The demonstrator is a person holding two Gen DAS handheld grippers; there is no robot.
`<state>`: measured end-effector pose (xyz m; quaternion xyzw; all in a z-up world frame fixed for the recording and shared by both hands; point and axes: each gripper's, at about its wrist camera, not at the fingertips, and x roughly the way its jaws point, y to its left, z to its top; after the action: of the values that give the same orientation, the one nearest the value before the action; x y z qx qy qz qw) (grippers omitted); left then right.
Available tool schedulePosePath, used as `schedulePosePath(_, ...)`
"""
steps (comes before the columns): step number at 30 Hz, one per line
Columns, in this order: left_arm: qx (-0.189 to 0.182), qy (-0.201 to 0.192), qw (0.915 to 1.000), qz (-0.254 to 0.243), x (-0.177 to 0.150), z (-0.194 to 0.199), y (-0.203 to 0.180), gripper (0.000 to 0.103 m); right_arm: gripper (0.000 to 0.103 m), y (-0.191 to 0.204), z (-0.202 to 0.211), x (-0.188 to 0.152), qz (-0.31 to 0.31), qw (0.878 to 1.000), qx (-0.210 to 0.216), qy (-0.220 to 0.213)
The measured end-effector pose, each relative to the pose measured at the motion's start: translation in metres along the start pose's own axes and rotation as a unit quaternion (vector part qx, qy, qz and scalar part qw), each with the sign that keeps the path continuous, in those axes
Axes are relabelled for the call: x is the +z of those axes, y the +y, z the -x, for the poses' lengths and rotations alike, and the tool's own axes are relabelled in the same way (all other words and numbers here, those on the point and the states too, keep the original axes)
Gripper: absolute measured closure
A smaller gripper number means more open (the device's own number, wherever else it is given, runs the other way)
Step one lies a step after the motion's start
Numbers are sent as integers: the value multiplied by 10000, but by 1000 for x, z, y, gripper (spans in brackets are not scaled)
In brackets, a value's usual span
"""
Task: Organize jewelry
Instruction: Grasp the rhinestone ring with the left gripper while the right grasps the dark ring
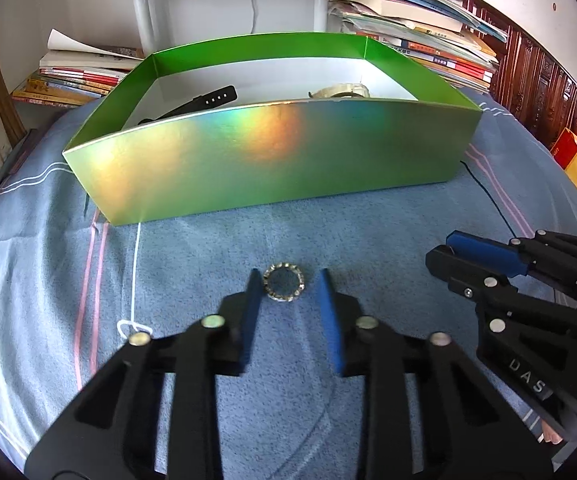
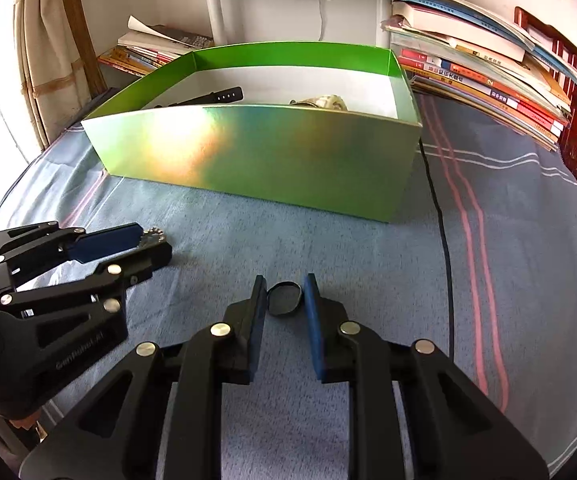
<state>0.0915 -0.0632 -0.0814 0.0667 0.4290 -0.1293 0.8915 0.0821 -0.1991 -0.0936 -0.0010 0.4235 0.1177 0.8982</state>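
Observation:
A silver beaded ring bracelet lies on the blue cloth, between the open fingers of my left gripper; it also shows in the right wrist view. A black ring lies on the cloth between the open fingers of my right gripper, close to both pads. The right gripper shows in the left wrist view. A green holographic box stands behind, holding a black watch strap and a pale bracelet.
Stacks of books and a white table leg stand behind the box. A black cable runs over the cloth right of the box. A white thread lies left of my left gripper.

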Motion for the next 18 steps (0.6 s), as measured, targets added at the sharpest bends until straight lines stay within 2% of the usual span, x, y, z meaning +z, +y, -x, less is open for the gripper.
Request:
schedulePosePath(12, -107, 70, 9998, 165, -21, 19, 12, 81, 82, 2, 19, -19, -70, 9999, -40, 126)
schedulePosePath(14, -129, 82, 9995, 262, -27, 24, 19, 78, 74, 5, 22, -22, -32, 9999, -96, 90)
schedulePosePath(16, -97, 54, 9994, 323, -30, 29, 25, 66, 63, 5, 25, -23, -15, 9999, -148, 40)
schedulePosePath(18, -28, 32, 9994, 355, -31, 31, 30, 63, 60, 4, 27, -23, -23, 9998, -182, 28)
